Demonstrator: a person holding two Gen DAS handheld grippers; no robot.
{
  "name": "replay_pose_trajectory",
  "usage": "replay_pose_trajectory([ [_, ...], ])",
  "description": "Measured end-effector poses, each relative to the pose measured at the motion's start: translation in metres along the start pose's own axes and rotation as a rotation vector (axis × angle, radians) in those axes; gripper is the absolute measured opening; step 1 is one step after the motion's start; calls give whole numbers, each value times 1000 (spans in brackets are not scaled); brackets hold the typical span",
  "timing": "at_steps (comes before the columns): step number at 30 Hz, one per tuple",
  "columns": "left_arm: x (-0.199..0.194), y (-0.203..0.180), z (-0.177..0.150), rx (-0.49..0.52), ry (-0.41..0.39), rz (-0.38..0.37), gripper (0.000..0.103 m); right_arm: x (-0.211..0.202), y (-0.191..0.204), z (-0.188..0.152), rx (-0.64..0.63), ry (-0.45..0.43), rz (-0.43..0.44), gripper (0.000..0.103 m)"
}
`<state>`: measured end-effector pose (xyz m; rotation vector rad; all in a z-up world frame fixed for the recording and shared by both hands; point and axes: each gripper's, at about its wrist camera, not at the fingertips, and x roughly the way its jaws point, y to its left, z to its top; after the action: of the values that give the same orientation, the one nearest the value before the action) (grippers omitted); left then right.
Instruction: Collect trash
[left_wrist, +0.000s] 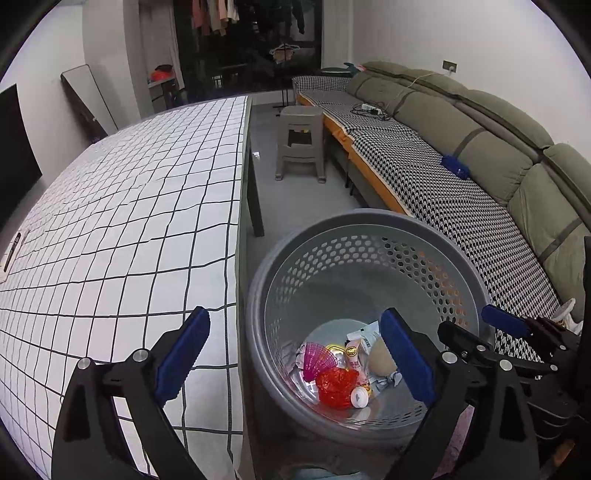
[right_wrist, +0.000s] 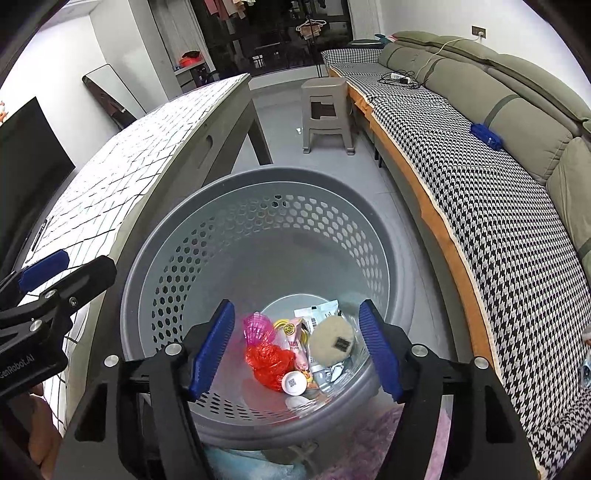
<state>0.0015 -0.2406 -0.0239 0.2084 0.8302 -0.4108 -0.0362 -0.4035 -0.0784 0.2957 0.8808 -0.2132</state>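
While both grippers hang above the grey perforated basket (right_wrist: 258, 236), neither carries anything. The right gripper (right_wrist: 297, 345) is spread wide directly over the basket mouth, nothing between its blue pads (right_wrist: 212, 349). The left gripper (left_wrist: 295, 354) is likewise released and empty, straddling the table edge — one finger over the checked tablecloth (left_wrist: 122, 206), the other over the basket.

Trash, as found: lying loose at the bottom of the basket. Noted there are a red crumpled bag (right_wrist: 269, 363), a pink ribbed plastic piece (right_wrist: 256, 328), a small white cap (right_wrist: 293, 383), a round beige pad (right_wrist: 330, 341) and several printed wrappers (right_wrist: 319, 310), all touching or overlapping one another.

Assessment: the deposit step appears complete or nearly so, since the collected items sit inside and the jaws stand clear. The visible stretch of tablecloth shows no further litter; only a flat dark-and-white device (left_wrist: 13, 253) lies at its far left edge, and it cannot be judged to be trash.

Next move, in my judgement, calls for lifting both grippers clear of the rim and surveying the table, the floor and the sofa (right_wrist: 480, 177) for anything remaining — a small blue object (right_wrist: 485, 136) on the sofa seat merits a look. Risk: a finger catching the rim on withdrawal could tip the basket.
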Motion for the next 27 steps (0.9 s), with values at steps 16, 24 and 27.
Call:
replay_pose_trajectory([
  [16,-8,2,-4,-20,-7,25,97,-13,0,-6,8,-21,-12,70],
  [24,-10,1,-5,-16,-4,44,97,-16,-2,-7,14,-27,-14,70],
  [27,-11,-1,-5,-10,-8,50,97,-18,-4,-8,19,-32,-12,70],
])
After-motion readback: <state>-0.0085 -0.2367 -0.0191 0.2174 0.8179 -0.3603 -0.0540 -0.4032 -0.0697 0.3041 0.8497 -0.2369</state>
